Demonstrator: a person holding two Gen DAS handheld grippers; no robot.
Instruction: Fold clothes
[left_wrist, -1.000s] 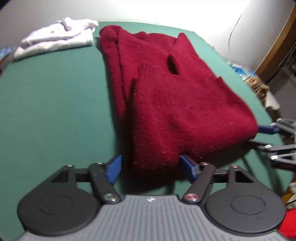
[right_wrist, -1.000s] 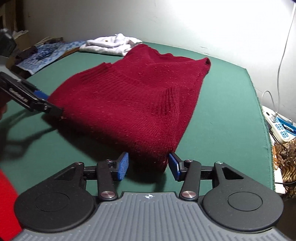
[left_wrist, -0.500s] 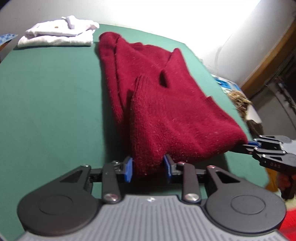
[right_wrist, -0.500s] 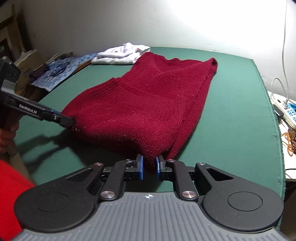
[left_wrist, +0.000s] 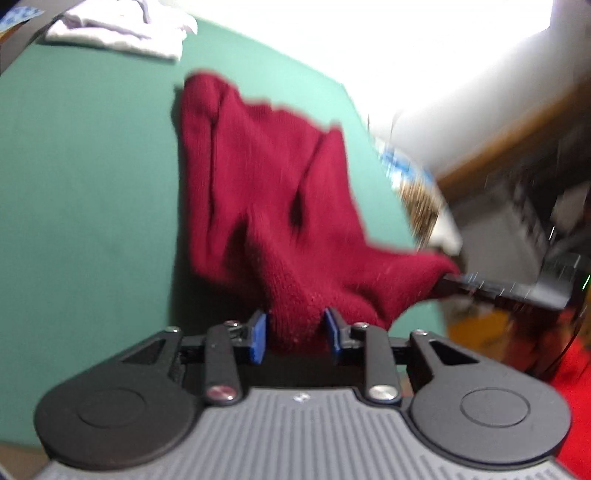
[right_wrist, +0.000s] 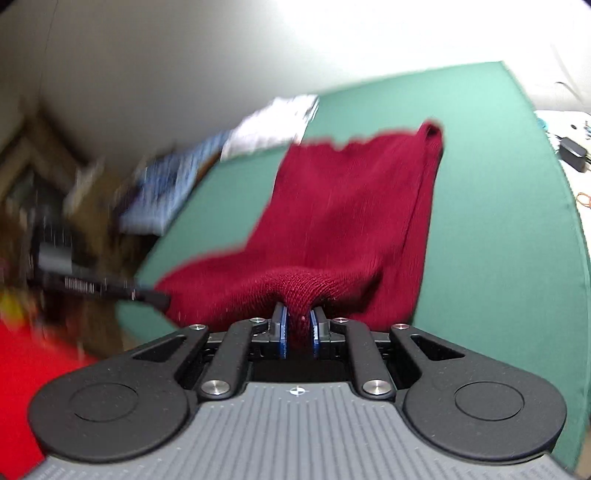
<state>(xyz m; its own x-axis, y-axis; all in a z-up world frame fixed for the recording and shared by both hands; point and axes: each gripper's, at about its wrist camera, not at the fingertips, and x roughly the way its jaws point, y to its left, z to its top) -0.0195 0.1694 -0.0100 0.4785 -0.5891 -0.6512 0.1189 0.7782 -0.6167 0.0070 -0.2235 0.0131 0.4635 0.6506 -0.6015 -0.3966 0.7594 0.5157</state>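
A dark red knitted sweater (left_wrist: 266, 192) lies partly on the green table (left_wrist: 85, 192), its near edge lifted off the cloth. My left gripper (left_wrist: 295, 330) is shut on a thick bunch of the near edge, blue pads pressing the knit from both sides. In the right wrist view the same sweater (right_wrist: 351, 206) hangs up from the table (right_wrist: 498, 221), and my right gripper (right_wrist: 297, 330) is shut on a narrow pinch of its other near corner. Each view shows the other gripper's black fingers (left_wrist: 498, 288) (right_wrist: 110, 290) at the sweater's far corner.
Folded white clothes (left_wrist: 118, 31) sit at the table's far corner, also seen blurred as white clothes (right_wrist: 273, 123). Blue patterned cloth (right_wrist: 166, 188) lies beyond the left table edge. A power strip and cables (right_wrist: 572, 151) lie off the right side. Red fabric (right_wrist: 22, 376) shows near me.
Both grippers closed on the sweater's near corners and rose, pulling the near edge off the table. Both views have rolled and tilted, and are now blurred by motion.
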